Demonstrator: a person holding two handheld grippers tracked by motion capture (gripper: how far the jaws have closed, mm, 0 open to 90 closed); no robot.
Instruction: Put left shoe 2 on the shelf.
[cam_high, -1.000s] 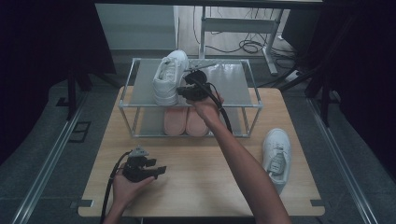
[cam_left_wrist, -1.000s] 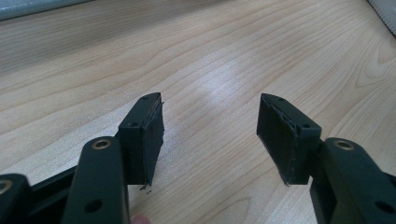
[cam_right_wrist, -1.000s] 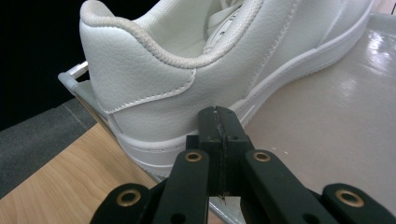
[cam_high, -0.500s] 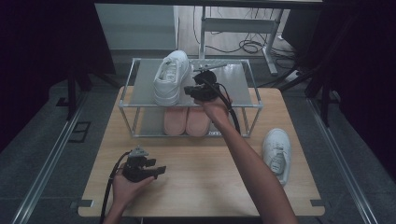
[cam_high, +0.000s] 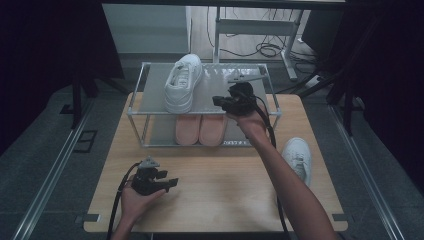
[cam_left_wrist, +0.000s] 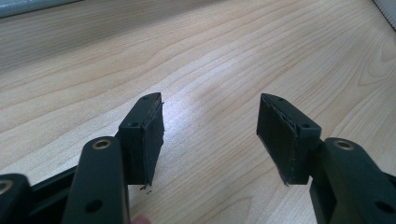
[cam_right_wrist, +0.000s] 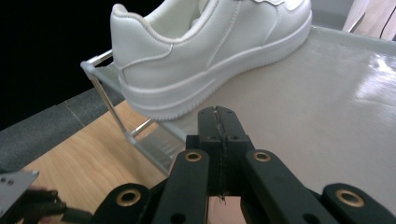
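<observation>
A white sneaker (cam_high: 182, 81) (cam_right_wrist: 205, 51) stands on the top shelf of a small metal rack (cam_high: 150, 95), toe pointing away. My right gripper (cam_high: 220, 101) (cam_right_wrist: 218, 122) hovers over that shelf to the right of the shoe, jaws pressed together with nothing between them. A second white sneaker (cam_high: 299, 159) lies on the wooden table (cam_high: 220, 200) at the right, beside my right forearm. My left gripper (cam_high: 169, 184) (cam_left_wrist: 210, 128) rests low over the table at the front left, jaws apart and empty.
A pair of pink slippers (cam_high: 201, 129) sits on the rack's lower shelf. The rack's top shelf (cam_right_wrist: 327, 116) is bare to the right of the shoe. Dark floor, cables and a metal frame lie beyond the table.
My right gripper has drawn back from the white sneaker on the top shelf, moving right and toward me. The left gripper has stayed put.
</observation>
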